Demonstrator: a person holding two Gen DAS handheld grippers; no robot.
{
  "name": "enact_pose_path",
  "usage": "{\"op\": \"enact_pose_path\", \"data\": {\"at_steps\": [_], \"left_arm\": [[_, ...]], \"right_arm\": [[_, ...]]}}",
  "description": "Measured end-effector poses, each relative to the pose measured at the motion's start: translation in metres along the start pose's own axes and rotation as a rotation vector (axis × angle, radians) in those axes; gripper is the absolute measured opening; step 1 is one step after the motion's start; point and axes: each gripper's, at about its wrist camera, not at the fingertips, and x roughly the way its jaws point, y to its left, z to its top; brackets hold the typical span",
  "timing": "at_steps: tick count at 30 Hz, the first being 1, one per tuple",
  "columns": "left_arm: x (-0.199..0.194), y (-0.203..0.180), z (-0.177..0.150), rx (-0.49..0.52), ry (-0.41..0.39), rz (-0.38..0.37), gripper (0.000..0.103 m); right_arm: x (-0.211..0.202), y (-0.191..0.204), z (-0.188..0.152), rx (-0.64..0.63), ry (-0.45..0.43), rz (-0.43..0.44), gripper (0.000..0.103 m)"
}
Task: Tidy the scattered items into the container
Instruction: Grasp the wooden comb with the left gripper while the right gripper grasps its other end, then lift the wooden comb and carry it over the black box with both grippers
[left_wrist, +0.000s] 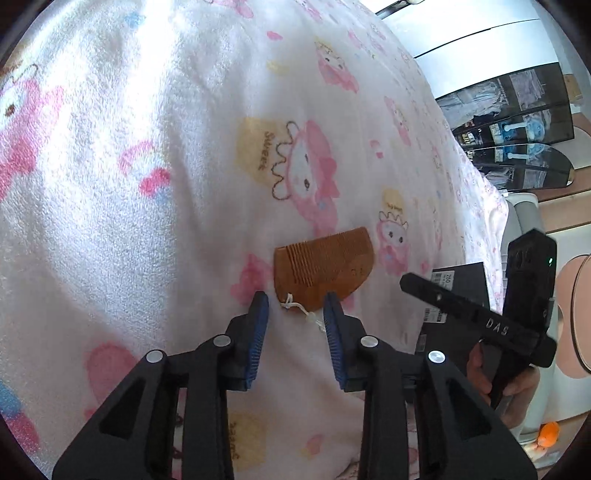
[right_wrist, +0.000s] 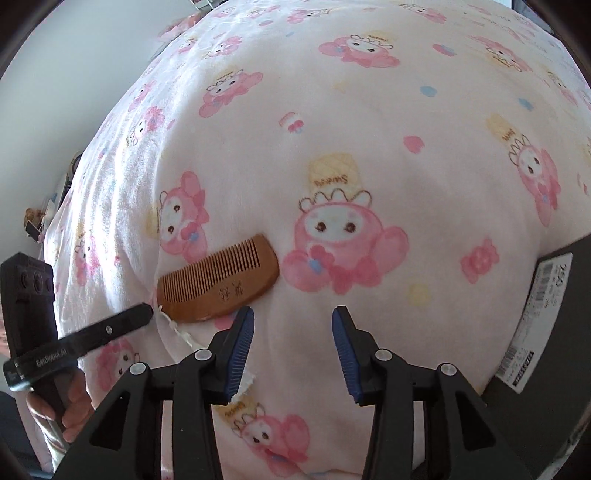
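A brown wooden comb (left_wrist: 323, 269) with a white cord at its near end lies flat on a pink cartoon-print blanket (left_wrist: 147, 184). My left gripper (left_wrist: 295, 301) hovers just short of the comb's near end. Its blue pads stand apart and the cord end lies between the fingertips, untouched. In the right wrist view the comb (right_wrist: 221, 280) lies ahead and to the left of my right gripper (right_wrist: 293, 314), which is open with only blanket between its fingers. A black box (right_wrist: 561, 350) with a white barcode label sits at the right edge.
The black box (left_wrist: 460, 284) lies on the blanket right of the comb, partly behind the other hand-held tool (left_wrist: 480, 321), which a hand (left_wrist: 517, 391) grips. Beyond the bed's right edge stand dark shelves (left_wrist: 517, 122) and white furniture. A wall runs along the bed's left side.
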Motion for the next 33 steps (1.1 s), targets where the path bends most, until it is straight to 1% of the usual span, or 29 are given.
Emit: {"op": "enact_pose_path", "data": {"at_steps": [2, 4, 5, 7, 8, 10, 12, 13, 14, 15, 16, 17, 18, 19, 20, 21, 23, 26, 27, 28, 29, 30, 31, 33], "left_arm": [[0.008, 0.001, 0.004, -0.022, -0.007, 0.013, 0.029], [0.007, 0.001, 0.009, -0.025, -0.054, 0.052, 0.021], [0.005, 0.000, 0.012, -0.026, -0.074, 0.068, 0.019], [0.003, -0.001, 0.017, -0.034, -0.096, 0.078, 0.014], [0.002, -0.002, 0.019, -0.034, -0.101, 0.082, 0.013], [0.002, -0.007, 0.022, -0.016, -0.100, 0.087, 0.013], [-0.001, -0.011, 0.022, -0.002, -0.096, 0.098, 0.013], [-0.002, -0.011, 0.020, -0.001, -0.090, 0.091, 0.013], [-0.002, -0.010, 0.017, -0.011, -0.080, 0.077, 0.013], [0.002, -0.009, 0.015, -0.021, -0.061, 0.084, 0.014], [0.010, -0.009, 0.013, -0.016, -0.035, 0.135, 0.015], [0.017, -0.013, 0.013, 0.004, -0.028, 0.182, 0.015], [0.024, -0.018, 0.013, 0.015, -0.029, 0.198, 0.013], [0.026, -0.021, 0.014, 0.016, -0.028, 0.197, 0.017], [0.026, -0.023, 0.016, 0.015, -0.035, 0.208, 0.017], [0.024, -0.025, 0.018, 0.019, -0.047, 0.219, 0.017], [0.016, -0.025, 0.021, 0.015, -0.079, 0.218, 0.017], [0.007, -0.024, 0.026, 0.010, -0.093, 0.166, 0.018], [0.006, -0.024, 0.026, 0.010, -0.089, 0.150, 0.018], [0.006, -0.024, 0.026, 0.015, -0.088, 0.163, 0.018], [0.008, -0.025, 0.026, 0.029, -0.088, 0.201, 0.018], [0.011, -0.026, 0.025, 0.044, -0.084, 0.229, 0.019], [0.016, -0.025, 0.029, 0.047, -0.073, 0.232, 0.021], [0.024, -0.022, 0.030, 0.034, -0.052, 0.186, 0.023]], "right_arm": [[0.015, 0.003, 0.016, -0.010, 0.008, -0.014, 0.040], [0.034, 0.003, 0.026, -0.001, 0.046, -0.034, 0.040], [0.040, 0.004, 0.030, 0.003, 0.053, -0.028, 0.040], [0.046, 0.007, 0.034, -0.009, 0.043, 0.033, 0.040], [0.050, 0.009, 0.034, -0.020, 0.051, 0.076, 0.040], [0.056, 0.011, 0.032, -0.020, 0.092, 0.154, 0.040], [0.054, 0.014, 0.027, -0.034, 0.088, 0.154, 0.040], [0.052, 0.015, 0.026, -0.040, 0.084, 0.152, 0.040], [0.050, 0.015, 0.026, -0.037, 0.081, 0.154, 0.040], [0.048, 0.015, 0.027, -0.029, 0.071, 0.152, 0.040], [0.048, 0.014, 0.030, -0.022, 0.054, 0.137, 0.040], [0.050, 0.014, 0.033, -0.018, 0.041, 0.110, 0.040], [0.055, 0.015, 0.035, -0.014, 0.048, 0.096, 0.040], [0.060, 0.017, 0.036, -0.011, 0.067, 0.105, 0.040], [0.063, 0.021, 0.035, -0.014, 0.081, 0.115, 0.041], [0.060, 0.025, 0.032, -0.031, 0.071, 0.101, 0.040], [0.051, 0.031, 0.025, -0.060, 0.064, 0.115, 0.040], [0.040, 0.029, 0.012, -0.071, 0.089, 0.190, 0.040], [0.041, 0.027, 0.007, -0.061, 0.112, 0.206, 0.040], [0.044, 0.025, 0.003, -0.054, 0.144, 0.210, 0.040], [0.047, 0.024, 0.000, -0.059, 0.168, 0.203, 0.040], [0.046, 0.023, -0.007, -0.066, 0.174, 0.186, 0.040], [0.047, 0.024, 0.000, -0.065, 0.169, 0.172, 0.040], [0.044, 0.023, 0.003, -0.046, 0.143, 0.176, 0.040]]}}
